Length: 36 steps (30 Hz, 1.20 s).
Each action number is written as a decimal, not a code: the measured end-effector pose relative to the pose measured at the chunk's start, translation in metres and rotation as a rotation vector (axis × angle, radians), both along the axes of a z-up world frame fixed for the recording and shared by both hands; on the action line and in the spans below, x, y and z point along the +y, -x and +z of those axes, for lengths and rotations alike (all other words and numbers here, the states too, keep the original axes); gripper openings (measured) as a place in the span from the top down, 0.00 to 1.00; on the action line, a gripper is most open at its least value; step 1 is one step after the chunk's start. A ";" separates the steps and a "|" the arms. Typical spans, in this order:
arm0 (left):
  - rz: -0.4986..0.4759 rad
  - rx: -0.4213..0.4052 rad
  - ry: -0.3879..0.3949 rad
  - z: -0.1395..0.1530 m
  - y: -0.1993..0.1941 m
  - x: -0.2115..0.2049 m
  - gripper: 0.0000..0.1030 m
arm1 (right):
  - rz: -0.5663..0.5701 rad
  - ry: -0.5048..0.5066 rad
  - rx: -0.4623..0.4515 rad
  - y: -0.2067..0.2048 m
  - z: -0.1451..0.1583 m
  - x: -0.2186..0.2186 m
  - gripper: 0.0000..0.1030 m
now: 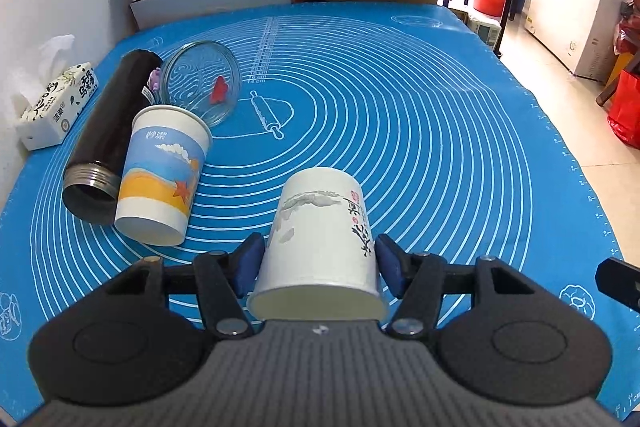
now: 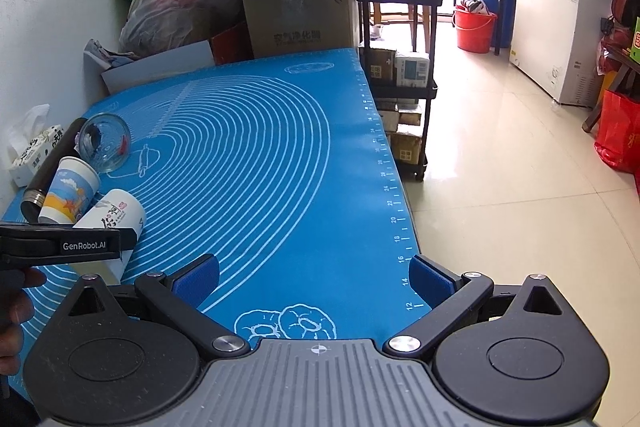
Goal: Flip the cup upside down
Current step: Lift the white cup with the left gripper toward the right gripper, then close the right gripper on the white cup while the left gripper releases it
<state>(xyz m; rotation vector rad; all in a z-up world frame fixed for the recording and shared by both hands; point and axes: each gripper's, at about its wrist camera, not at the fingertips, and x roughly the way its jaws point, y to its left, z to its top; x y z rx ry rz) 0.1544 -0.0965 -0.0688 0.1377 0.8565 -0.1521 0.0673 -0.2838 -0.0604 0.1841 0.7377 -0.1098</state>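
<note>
A white paper cup with ink painting and calligraphy is upside down, base away from me and open rim toward the camera. My left gripper has its blue pads against the cup's two sides and is shut on it. The same cup shows in the right wrist view, partly hidden behind the left gripper's black body. My right gripper is open and empty above the blue mat's near right edge.
A blue-and-orange paper cup stands upside down at left, beside a lying dark thermos and a tipped glass bowl. A tissue pack sits by the wall. Boxes and bags line the table's far edge; a black cart stands beside it.
</note>
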 end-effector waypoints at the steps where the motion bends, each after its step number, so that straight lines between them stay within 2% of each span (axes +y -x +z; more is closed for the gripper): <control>1: 0.000 0.002 0.000 -0.001 0.000 0.001 0.39 | 0.000 0.001 0.001 0.000 0.000 0.000 0.01; 6: -0.001 -0.007 -0.007 -0.002 -0.001 0.001 0.32 | 0.003 0.005 0.003 0.000 -0.001 0.002 0.01; 7: -0.003 -0.008 -0.007 -0.001 -0.001 0.001 0.27 | 0.004 0.007 0.004 -0.001 -0.001 0.002 0.01; 9: -0.006 -0.018 -0.005 0.000 0.000 0.001 0.22 | 0.005 0.008 0.005 -0.001 -0.001 0.002 0.01; 14: -0.014 -0.036 0.004 0.006 0.002 0.001 0.15 | 0.004 0.011 0.004 0.000 0.000 0.003 0.01; 20: 0.001 -0.067 0.013 0.016 0.002 0.005 0.14 | 0.007 0.016 -0.004 0.002 0.003 0.005 0.01; 23: 0.015 -0.087 0.005 0.023 0.005 0.007 0.10 | 0.009 0.017 -0.008 0.004 0.006 0.006 0.01; 28: 0.035 -0.127 -0.005 0.044 0.011 0.015 0.09 | 0.026 0.008 -0.012 0.003 0.012 0.009 0.01; 36: 0.087 -0.181 0.011 0.080 0.015 0.055 0.08 | 0.147 -0.012 -0.009 -0.020 0.038 0.037 0.01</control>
